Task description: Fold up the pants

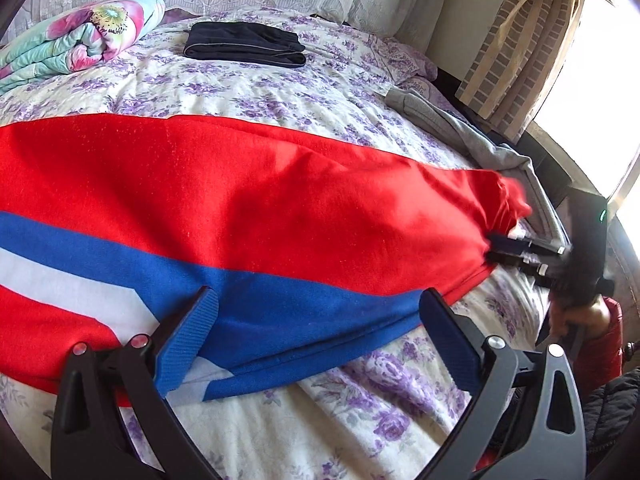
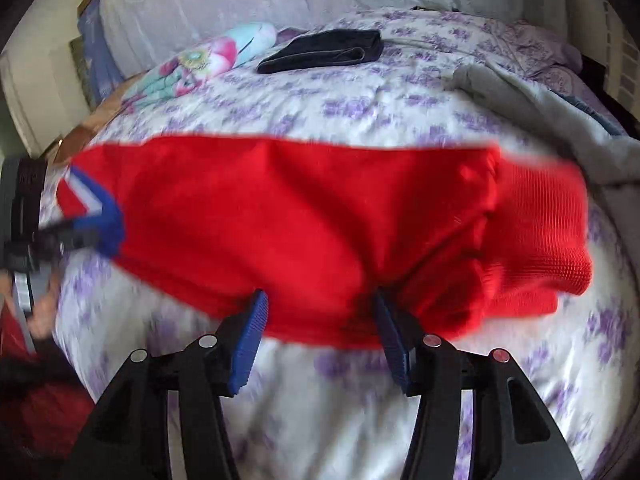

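Red pants [image 1: 248, 200] with blue and white stripes lie lengthwise across the flowered bed [image 1: 320, 408]. My left gripper [image 1: 316, 336] is open, its blue pads over the blue-striped near edge of the pants. My right gripper [image 2: 320, 328] is open at the near edge of the red pants [image 2: 304, 220], close to the ribbed waistband [image 2: 540, 220]. In the left wrist view the right gripper [image 1: 532, 250] shows at the pants' right end. In the right wrist view the left gripper [image 2: 52, 236] shows blurred at the striped end.
A folded dark garment [image 1: 244, 46] lies at the far side of the bed. A rolled flowered quilt [image 1: 76, 36] sits at the far left. A grey garment [image 1: 472, 132] lies at the right edge, near a curtain [image 1: 516, 52] and window.
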Demonstrator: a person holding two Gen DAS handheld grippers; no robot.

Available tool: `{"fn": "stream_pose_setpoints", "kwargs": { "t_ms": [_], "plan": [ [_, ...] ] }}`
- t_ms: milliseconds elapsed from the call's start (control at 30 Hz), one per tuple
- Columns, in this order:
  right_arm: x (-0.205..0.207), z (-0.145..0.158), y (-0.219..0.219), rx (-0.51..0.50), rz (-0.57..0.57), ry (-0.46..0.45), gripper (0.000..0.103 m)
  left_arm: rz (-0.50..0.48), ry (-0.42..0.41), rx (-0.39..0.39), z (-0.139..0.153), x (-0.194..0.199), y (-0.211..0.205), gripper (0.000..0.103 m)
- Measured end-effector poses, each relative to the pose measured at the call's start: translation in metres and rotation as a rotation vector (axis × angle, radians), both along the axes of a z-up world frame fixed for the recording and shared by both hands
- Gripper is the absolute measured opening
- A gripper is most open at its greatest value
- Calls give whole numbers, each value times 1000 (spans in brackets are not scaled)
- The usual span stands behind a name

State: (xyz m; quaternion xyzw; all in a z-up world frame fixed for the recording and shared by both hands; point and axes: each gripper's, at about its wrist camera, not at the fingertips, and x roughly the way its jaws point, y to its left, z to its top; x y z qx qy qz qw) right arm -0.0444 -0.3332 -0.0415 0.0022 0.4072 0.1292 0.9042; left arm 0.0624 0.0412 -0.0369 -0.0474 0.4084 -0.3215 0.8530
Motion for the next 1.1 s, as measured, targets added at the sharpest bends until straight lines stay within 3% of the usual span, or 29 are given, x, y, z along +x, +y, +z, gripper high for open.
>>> {"fn": "stream_pose_setpoints", "kwargs": {
  "t_ms": [167, 267, 367, 433, 500, 533, 600, 667, 767, 833, 900, 967, 1033, 1100],
  "plan": [
    [-18, 5, -8, 9, -13, 20, 57, 41, 34, -34, 5, -1, 10, 98],
    [-7, 28, -3, 191, 82, -12, 57, 65, 49, -105, 20, 2, 24, 98],
    [19, 46, 21, 241, 115, -72, 64, 117, 17, -132, 35, 11, 38, 98],
    [42, 44, 48, 188, 132, -73, 67, 214, 5, -49, 35, 26, 46, 98],
    [67, 26, 79, 118, 185, 16, 69, 299, 58, 98, 19, 42, 51, 98],
    [76, 10, 91, 68, 209, 92, 71, 277, 76, 145, 8, 44, 52, 98],
    [71, 6, 102, -31, 274, 50, 78, 226, -8, 192, 8, 27, 53, 98],
    [72, 19, 101, 5, 318, 77, 79, 220, -58, 239, 10, 13, 52, 98],
    [89, 46, 98, 212, 376, 88, 79, 231, -73, 170, 16, 13, 61, 98],
    [120, 63, 111, 279, 397, 74, 78, 270, -57, 76, 22, 24, 72, 98],
    [150, 71, 135, 271, 437, 48, 72, 317, -21, -12, 21, 38, 86, 98],
    [183, 68, 164, 259, 458, 77, 57, 329, 10, -79, 16, 48, 95, 98],
    [211, 58, 188, 245, 473, 126, 50, 328, -3, -67, 16, 44, 93, 98],
    [225, 47, 206, 222, 493, 165, 50, 323, -22, -9, 15, 41, 84, 98]
  ]
}}
